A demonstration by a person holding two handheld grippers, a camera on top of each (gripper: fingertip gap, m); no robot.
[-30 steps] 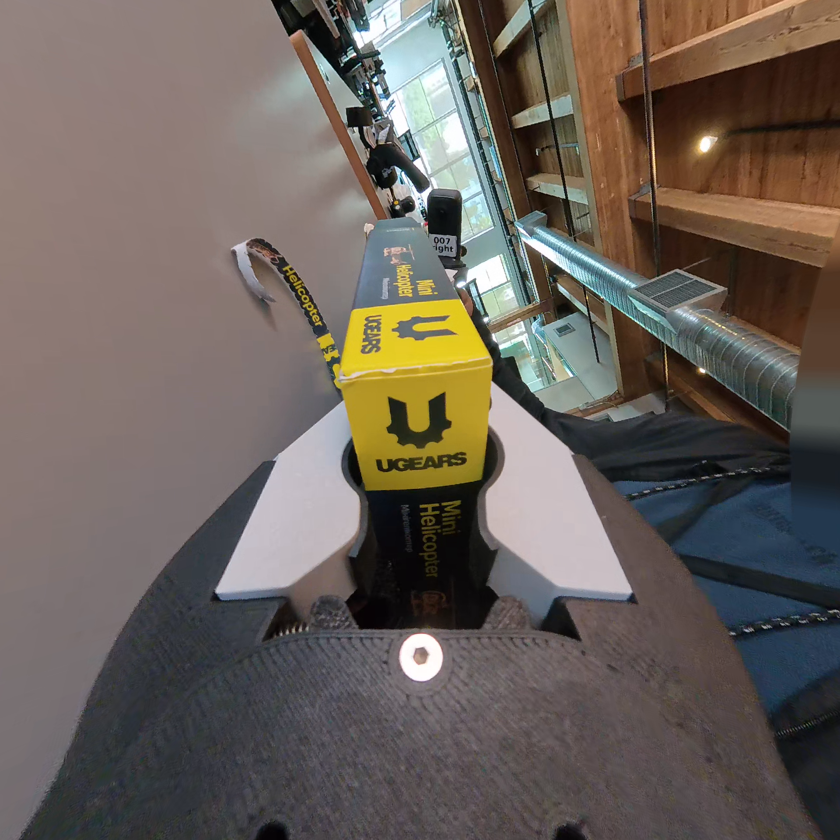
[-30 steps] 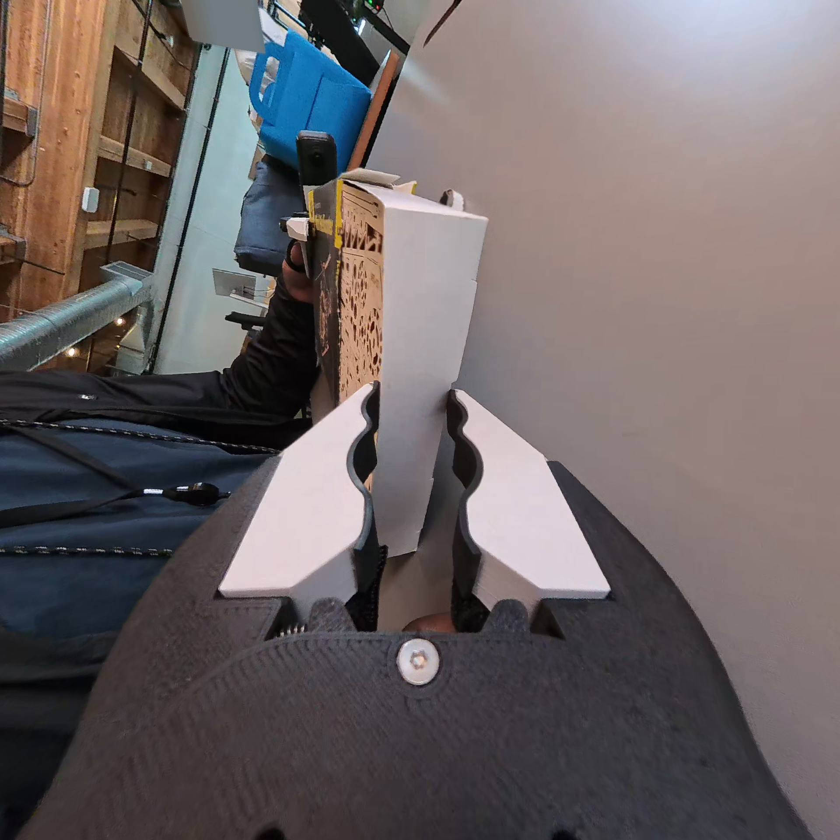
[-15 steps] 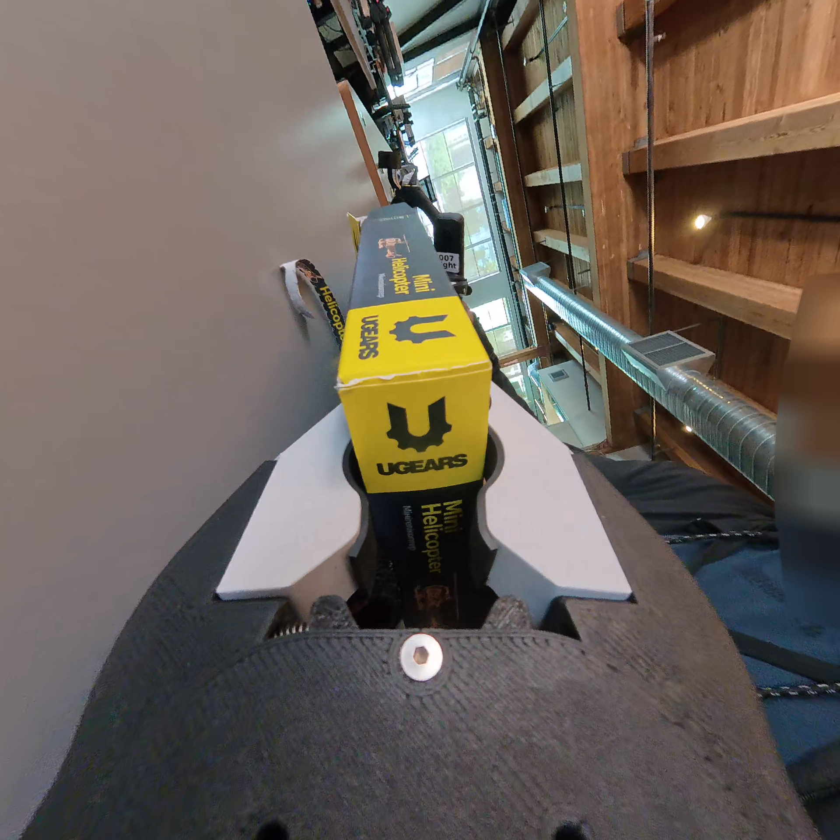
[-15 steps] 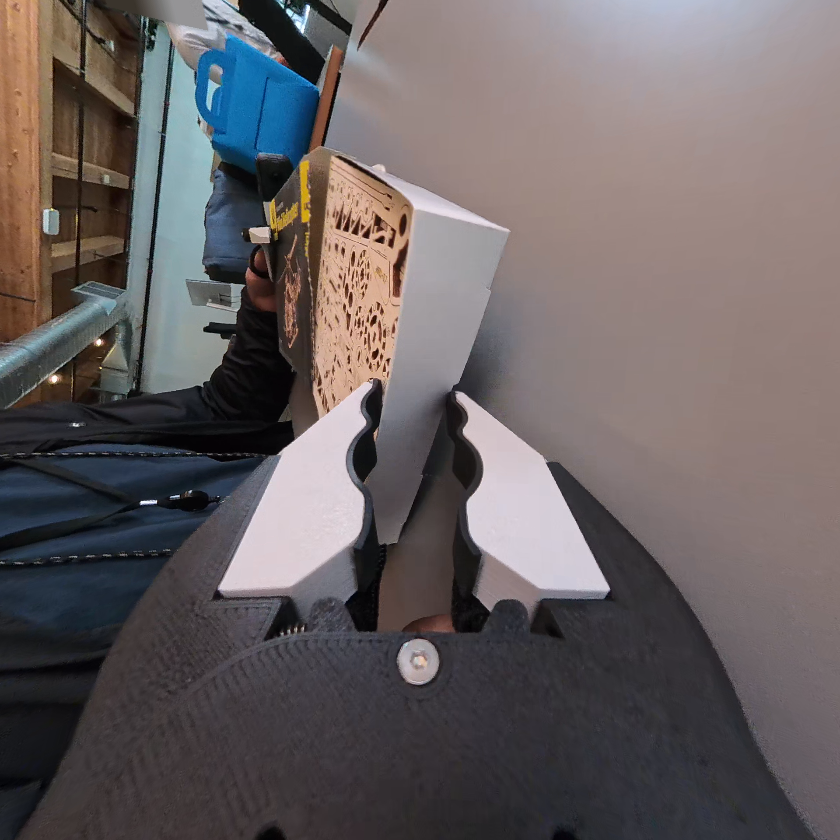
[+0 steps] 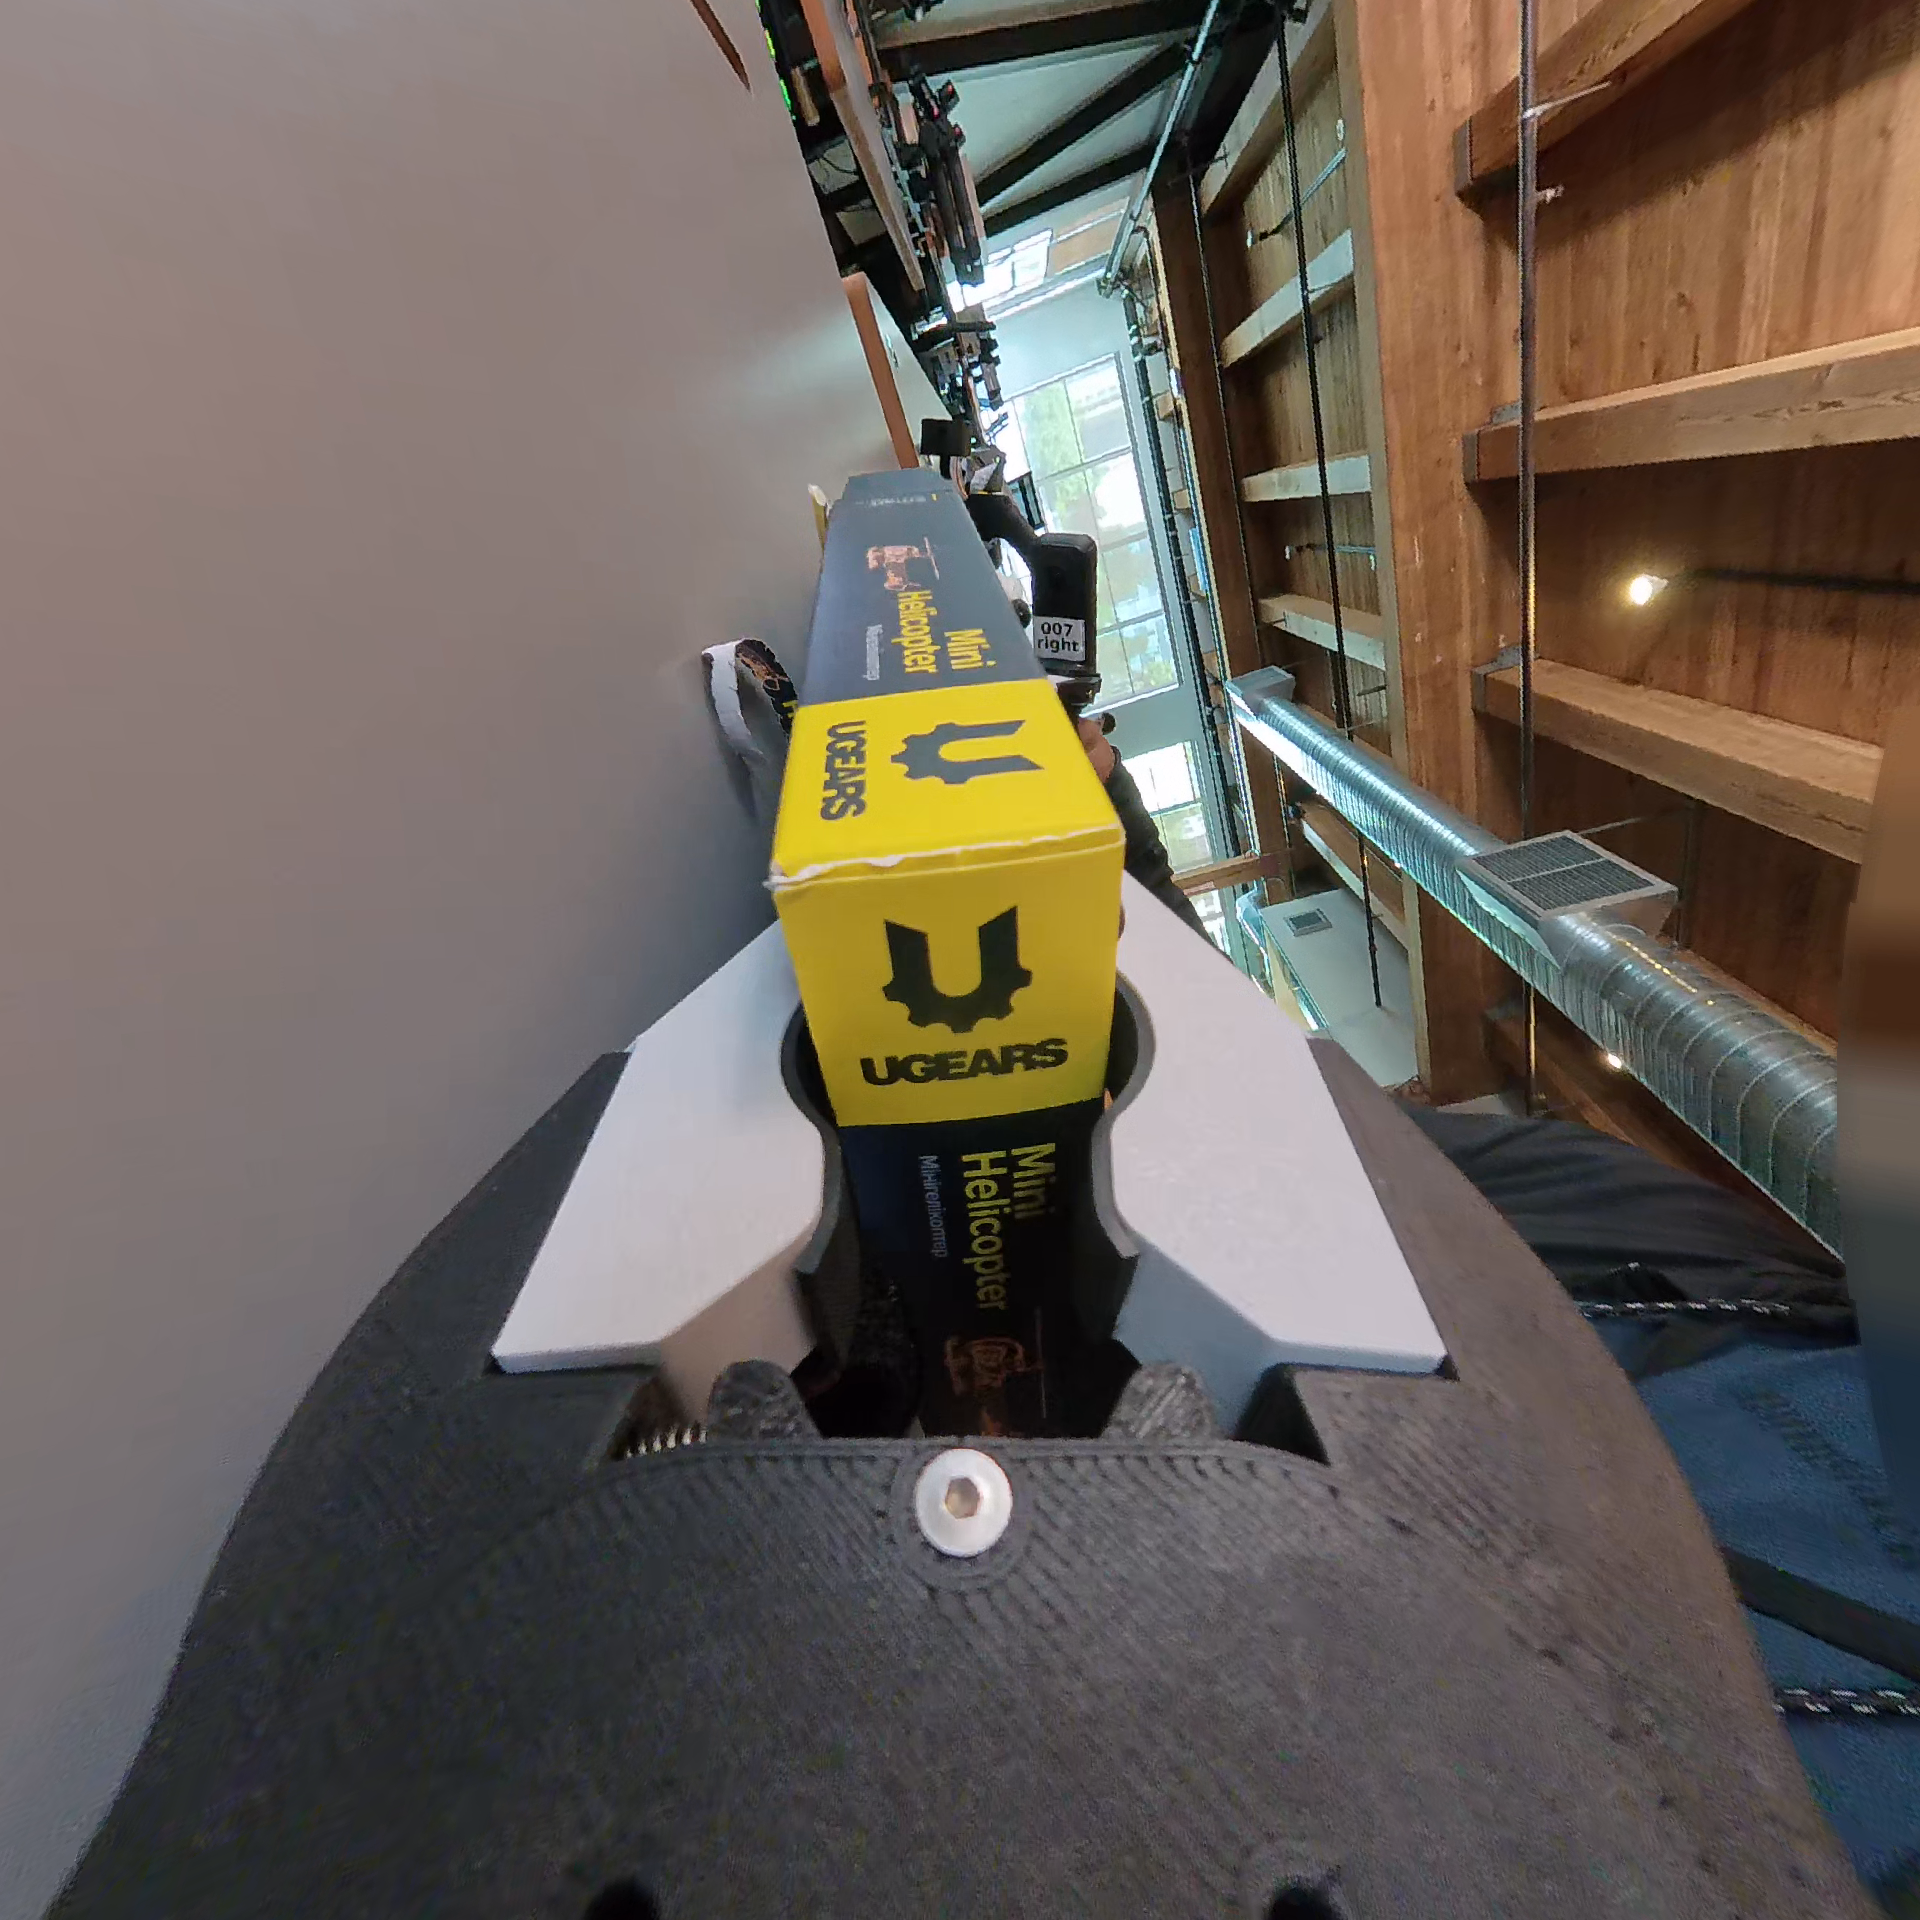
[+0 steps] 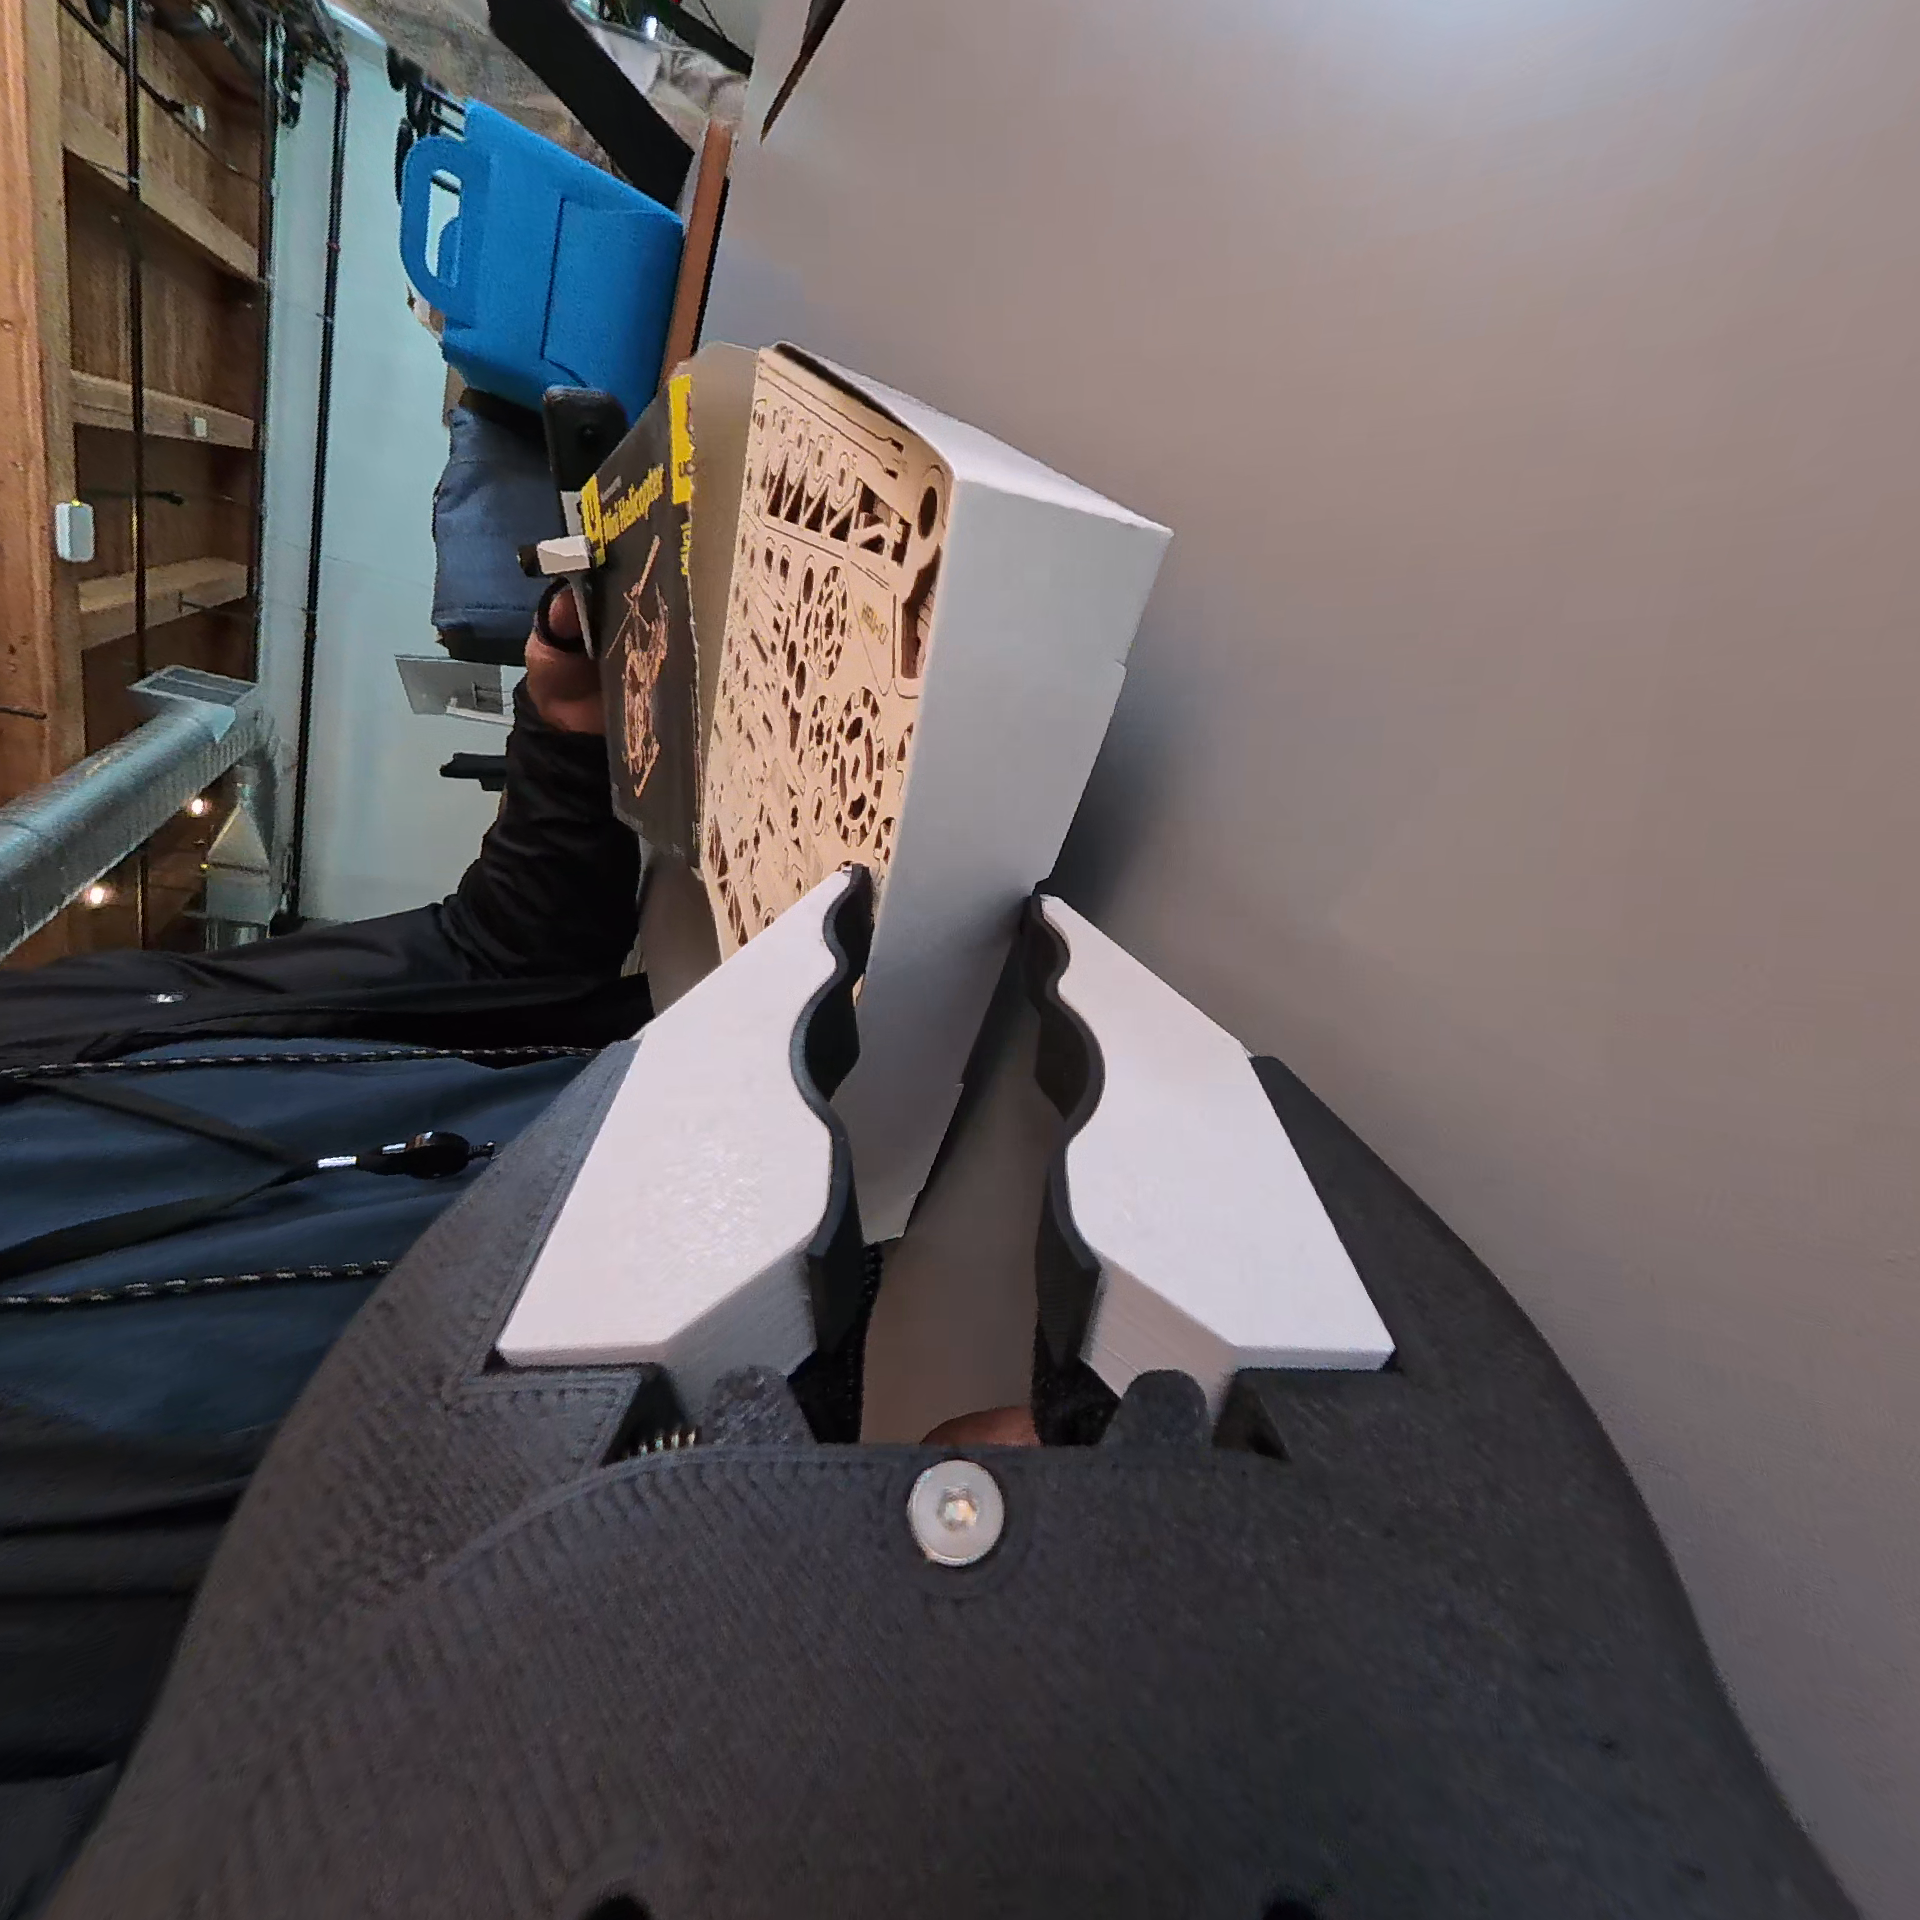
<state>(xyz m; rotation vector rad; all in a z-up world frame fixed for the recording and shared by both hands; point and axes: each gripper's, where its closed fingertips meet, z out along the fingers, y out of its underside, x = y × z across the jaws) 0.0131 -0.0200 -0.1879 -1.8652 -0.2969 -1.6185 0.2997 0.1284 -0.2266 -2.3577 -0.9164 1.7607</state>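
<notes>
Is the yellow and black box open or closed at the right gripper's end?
Open: the right gripper grips its white flap, and the wooden sheet inside shows.

We see each gripper (image 5: 951, 997) (image 6: 945, 925) with pale grey fingers, black textured printed housing and a silver hex screw (image 5: 962, 1503); lower left, a black sleeve (image 6: 540, 852) over navy clothing.

The open end of the box (image 6: 831, 665) has swung round, showing more of the cut-out wooden sheet (image 6: 821, 634) inside.
</notes>
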